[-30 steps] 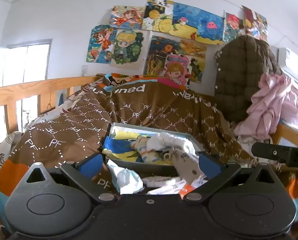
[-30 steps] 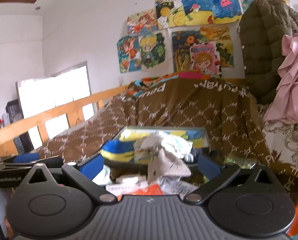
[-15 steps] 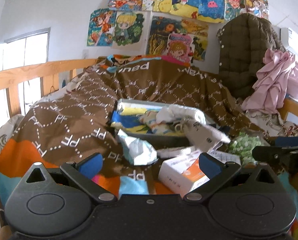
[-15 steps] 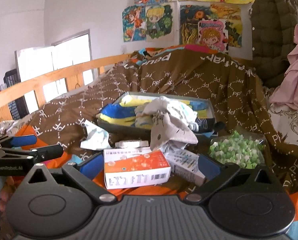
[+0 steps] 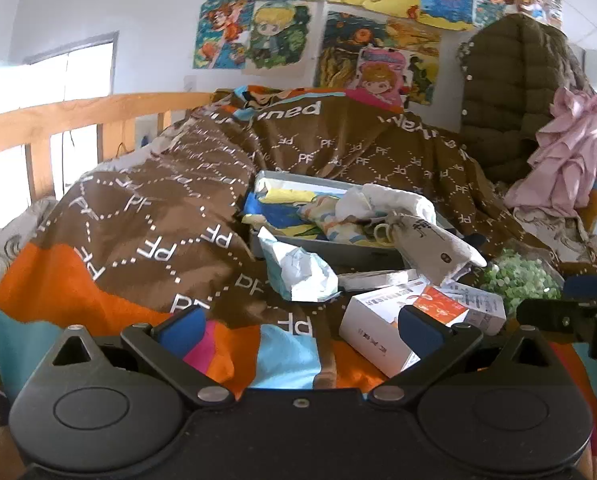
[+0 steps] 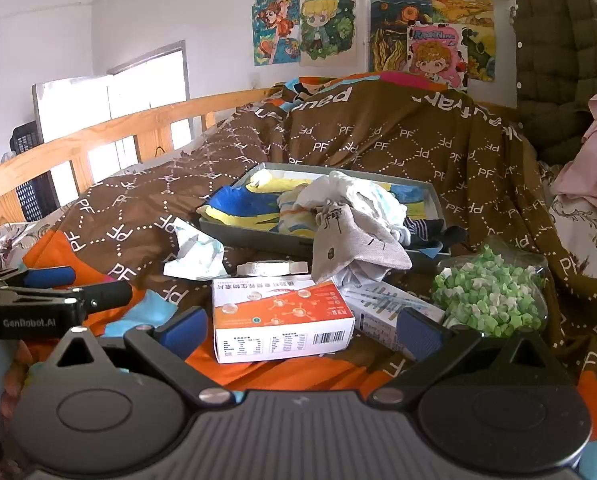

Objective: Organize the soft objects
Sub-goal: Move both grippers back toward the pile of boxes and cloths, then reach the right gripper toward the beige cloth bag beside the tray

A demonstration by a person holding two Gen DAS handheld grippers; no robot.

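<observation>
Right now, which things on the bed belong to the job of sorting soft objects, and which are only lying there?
For the job: grey cloth pouch, clothes in the tray, crumpled tissue.
Lying about: orange box, tape roll, green paper stars.

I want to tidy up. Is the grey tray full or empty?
Full: the grey tray holds heaped cloths, and a grey pouch spills over its front edge.

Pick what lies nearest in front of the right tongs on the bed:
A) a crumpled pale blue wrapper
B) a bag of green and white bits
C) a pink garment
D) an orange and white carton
D: in the right wrist view the orange and white carton sits on the bedspread just ahead of the open right tongs, between their blue pads.
</observation>
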